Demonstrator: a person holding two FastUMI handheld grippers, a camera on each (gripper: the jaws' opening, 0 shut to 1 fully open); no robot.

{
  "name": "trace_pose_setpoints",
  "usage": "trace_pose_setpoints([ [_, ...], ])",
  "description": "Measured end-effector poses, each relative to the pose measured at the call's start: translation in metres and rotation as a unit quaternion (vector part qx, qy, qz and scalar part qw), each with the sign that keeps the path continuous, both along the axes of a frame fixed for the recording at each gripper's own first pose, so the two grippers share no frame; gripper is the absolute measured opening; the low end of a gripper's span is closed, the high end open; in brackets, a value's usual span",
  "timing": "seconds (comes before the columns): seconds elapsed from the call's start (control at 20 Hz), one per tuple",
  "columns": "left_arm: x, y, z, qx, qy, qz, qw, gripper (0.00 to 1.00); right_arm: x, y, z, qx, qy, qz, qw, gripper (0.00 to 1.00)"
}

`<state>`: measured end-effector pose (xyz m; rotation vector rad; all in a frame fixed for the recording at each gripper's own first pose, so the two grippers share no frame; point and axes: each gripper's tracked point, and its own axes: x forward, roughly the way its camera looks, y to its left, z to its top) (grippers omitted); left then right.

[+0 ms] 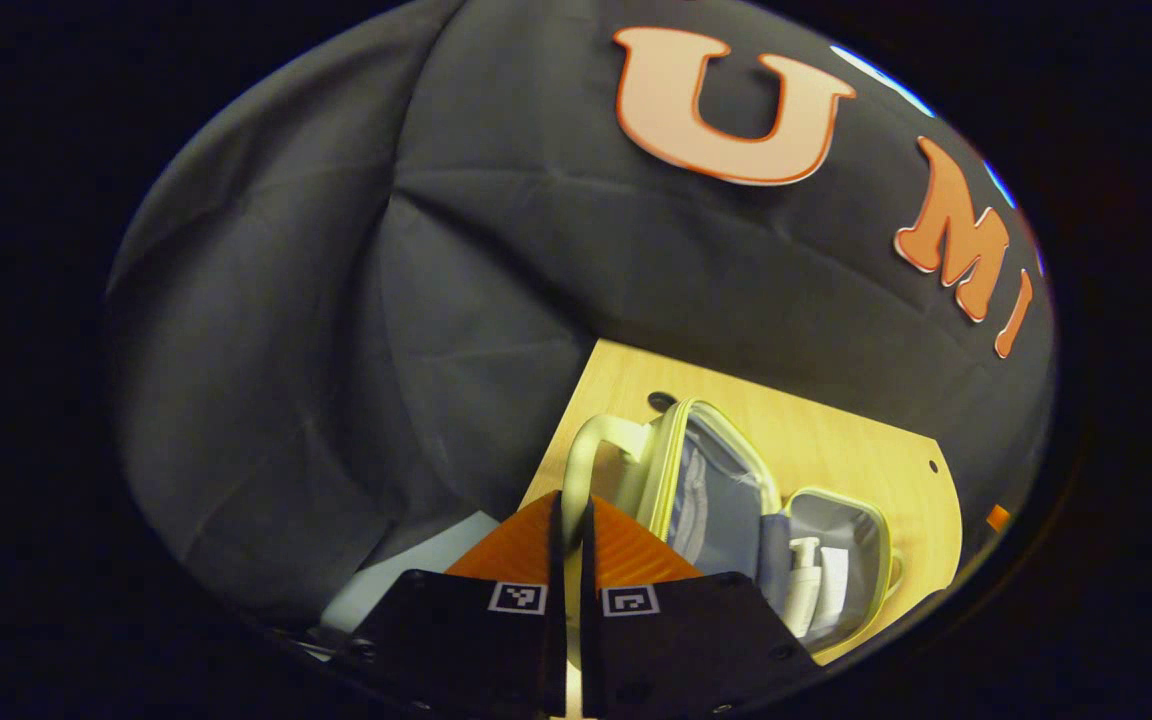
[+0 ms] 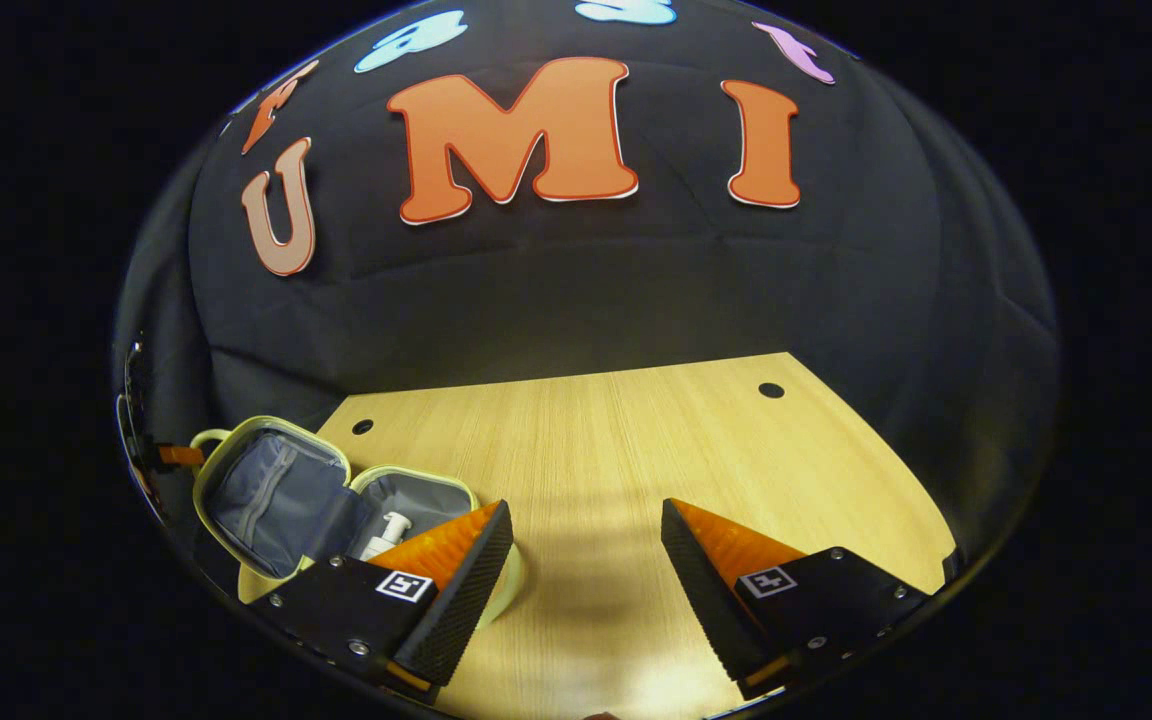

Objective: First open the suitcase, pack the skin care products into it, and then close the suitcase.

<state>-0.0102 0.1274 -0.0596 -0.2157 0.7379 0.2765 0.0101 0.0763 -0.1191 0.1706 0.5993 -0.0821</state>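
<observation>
A pale wooden surface (image 2: 636, 450) stretches ahead of the right gripper's jaws, with the booth's dark cloth wall behind it. On it, ahead and to the left of those jaws, a small light-coloured suitcase (image 2: 276, 490) lies open, its two halves spread flat and the grey lining showing. In the left gripper view the same suitcase (image 1: 736, 500) sits just ahead and to the right of the jaws, its handle (image 1: 601, 440) arching almost directly beyond the fingertips.

Inside the half farther to the right of the left jaws stands a white pump bottle (image 1: 802, 585), with another pale item beside it that is too small to identify. In the right gripper view the pump bottle (image 2: 388, 535) peeks out just beyond the left finger.

Judging from this, the packing step looks finished, or nearly so, and closing the suitcase is in hand. The next move likely calls for catching the rim of the empty half and folding it over the packed one.

The left gripper (image 1: 568, 540) is held low, pointing along the surface, jaws pressed together with nothing between them. The right gripper (image 2: 586, 560) hovers over bare wood, tilted slightly downward, jaws wide apart and empty.
</observation>
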Motion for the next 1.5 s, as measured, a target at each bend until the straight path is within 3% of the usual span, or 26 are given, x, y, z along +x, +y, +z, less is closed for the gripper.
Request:
trace_pose_setpoints([
  [0.55, 0.020, -0.143, 0.101, 0.033, -0.076, -0.079, 0.993, 0.06, -0.029, -0.051, 0.017, -0.003, -0.041, 0.021, 0.999, 0.96],
  [1.15, 0.025, -0.266, 0.111, 0.024, -0.087, -0.136, 0.987, 0.06, -0.047, -0.096, 0.028, 0.013, -0.063, 0.011, 0.998, 0.96],
  [1.5, 0.023, -0.355, 0.086, 0.020, -0.071, -0.197, 0.978, 0.06, -0.056, -0.113, 0.026, 0.018, -0.068, 0.014, 0.997, 0.96],
])
